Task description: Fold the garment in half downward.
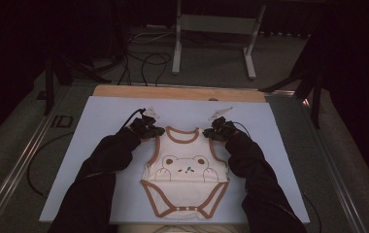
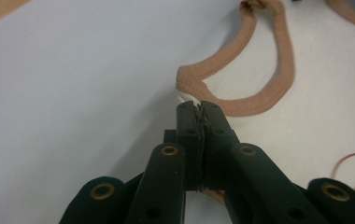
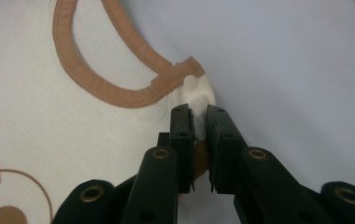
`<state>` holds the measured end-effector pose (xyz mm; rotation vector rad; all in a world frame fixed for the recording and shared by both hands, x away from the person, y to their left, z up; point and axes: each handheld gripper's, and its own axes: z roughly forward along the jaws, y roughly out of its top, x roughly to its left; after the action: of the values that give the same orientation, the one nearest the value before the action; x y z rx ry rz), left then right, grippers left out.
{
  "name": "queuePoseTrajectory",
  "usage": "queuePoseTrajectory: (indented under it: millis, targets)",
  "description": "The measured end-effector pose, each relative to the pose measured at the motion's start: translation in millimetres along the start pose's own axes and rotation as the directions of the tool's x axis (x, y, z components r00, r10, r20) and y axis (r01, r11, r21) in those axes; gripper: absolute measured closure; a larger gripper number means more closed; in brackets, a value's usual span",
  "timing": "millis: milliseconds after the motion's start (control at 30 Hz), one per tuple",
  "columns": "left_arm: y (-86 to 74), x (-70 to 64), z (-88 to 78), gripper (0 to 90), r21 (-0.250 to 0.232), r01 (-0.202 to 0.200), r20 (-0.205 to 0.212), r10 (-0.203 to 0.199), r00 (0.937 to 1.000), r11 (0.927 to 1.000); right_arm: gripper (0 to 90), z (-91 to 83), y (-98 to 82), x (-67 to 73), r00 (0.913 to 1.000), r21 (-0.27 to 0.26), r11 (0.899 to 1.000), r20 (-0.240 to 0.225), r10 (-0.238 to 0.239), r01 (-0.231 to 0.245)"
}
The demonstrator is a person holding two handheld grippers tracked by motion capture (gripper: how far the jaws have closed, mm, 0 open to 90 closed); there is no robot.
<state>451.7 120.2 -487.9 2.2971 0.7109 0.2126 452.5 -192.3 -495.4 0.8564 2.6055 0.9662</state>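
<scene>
A cream baby bodysuit (image 1: 187, 174) with brown trim and a bear face lies flat on the pale sheet, neck pointing away from me. My left gripper (image 1: 155, 131) sits at its left shoulder. In the left gripper view the jaws (image 2: 199, 111) are shut on the shoulder fabric just below the brown neckline trim (image 2: 259, 100). My right gripper (image 1: 210, 132) is at the right shoulder. Its jaws (image 3: 198, 116) pinch white cloth beside a small snap (image 3: 191, 84) and the brown trim (image 3: 119, 95). Both shoulders are held low, close to the sheet.
The pale sheet (image 1: 105, 116) covers a wooden board (image 1: 173, 92) on the table. Beyond the table stand a white metal frame (image 1: 216, 24) and loose black cables (image 1: 143, 63) on the floor. A metal rail (image 1: 17, 165) runs along the left side.
</scene>
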Motion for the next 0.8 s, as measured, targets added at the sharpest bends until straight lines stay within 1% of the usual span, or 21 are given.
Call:
queuePoseTrajectory:
  millis: [33, 67, 100, 267, 300, 333, 400, 467, 500, 533, 567, 633, 667, 700, 767, 800]
  targets:
    - [0.0, 0.0, 0.0, 88.7, 0.0, 0.0, 0.0, 0.0, 1.0, 1.0, 82.4, -1.5, 1.4, -0.2, 0.9999, -0.003, 1.0, 0.003, -0.01, 0.01]
    - [4.6, -1.3, -5.2, 88.7, -0.015, -0.004, -0.007, 0.004, 1.0, 0.9999, 82.4, -5.0, 4.8, 0.0, 0.9999, -0.01, 1.0, 0.009, -0.014, 0.014]
    - [5.9, -1.4, -6.7, 88.7, -0.018, -0.008, -0.011, 0.007, 0.9999, 0.9998, 82.4, -6.5, 6.2, -0.3, 0.9998, -0.016, 1.0, 0.011, -0.016, 0.017]
    - [10.8, -0.2, -13.4, 88.7, -0.039, -0.012, -0.018, 0.011, 0.9998, 0.9992, 82.4, -13.5, 12.0, -1.4, 0.9996, -0.032, 0.999, 0.025, -0.016, 0.017]
    - [14.1, 0.6, -17.5, 88.7, -0.05, -0.015, -0.024, 0.014, 0.9996, 0.9986, 82.4, -17.0, 14.6, -3.0, 0.9994, -0.045, 0.999, 0.03, -0.018, 0.019]
    - [14.1, 0.6, -17.5, 88.7, -0.05, -0.015, -0.024, 0.014, 0.9996, 0.9986, 82.4, -17.0, 14.6, -3.0, 0.9994, -0.045, 0.999, 0.03, -0.018, 0.019]
    - [17.6, 1.0, -22.0, 88.7, -0.066, -0.014, -0.028, 0.012, 0.9995, 0.9977, 82.4, -20.4, 17.5, -4.0, 0.9992, -0.054, 0.998, 0.035, -0.019, 0.021]
    - [21.2, 1.5, -26.1, 88.7, -0.074, -0.021, -0.033, 0.019, 0.9993, 0.997, 82.4, -25.7, 21.9, -5.2, 0.9989, -0.073, 0.997, 0.043, -0.021, 0.024]
    - [23.0, 2.1, -28.2, 88.7, -0.078, -0.025, -0.034, 0.023, 0.9992, 0.9967, 82.4, -25.7, 21.9, -5.2, 0.9989, -0.073, 0.997, 0.043, -0.021, 0.024]
    - [24.8, 2.2, -30.5, 88.7, -0.083, -0.033, -0.042, 0.03, 0.9987, 0.996, 82.4, -29.4, 25.2, -5.9, 0.9984, -0.083, 0.996, 0.053, -0.02, 0.025]
    - [26.8, 2.1, -32.6, 88.7, -0.097, -0.026, -0.041, 0.022, 0.9989, 0.995, 82.4, -29.4, 25.2, -5.9, 0.9984, -0.083, 0.996, 0.053, -0.02, 0.025]
    - [30.6, 2.2, -37.7, 88.7, -0.105, -0.034, -0.054, 0.029, 0.9981, 0.9939, 82.4, -34.2, 29.1, -7.4, 0.9979, -0.096, 0.995, 0.062, -0.021, 0.027]
    - [32.3, 2.5, -39.7, 88.7, -0.116, -0.034, -0.05, 0.028, 0.9984, 0.9927, 82.4, -39.2, 33.5, -8.4, 0.9975, -0.114, 0.993, 0.067, -0.022, 0.029]
    - [35.7, 1.9, -43.9, 88.7, -0.125, -0.041, -0.063, 0.033, 0.9975, 0.9913, 82.4, -41.6, 35.8, -8.3, 0.9971, -0.12, 0.992, 0.072, -0.024, 0.033]
    - [35.7, 1.9, -43.9, 88.7, -0.125, -0.041, -0.063, 0.033, 0.9975, 0.9913, 82.4, -44.1, 38.0, -8.2, 0.9968, -0.129, 0.991, 0.076, -0.025, 0.035]
    - [39.4, 1.6, -49.5, 88.7, -0.139, -0.043, -0.068, 0.034, 0.9971, 0.9893, 82.4, -48.0, 41.5, -8.1, 0.9963, -0.141, 0.989, 0.081, -0.03, 0.041]
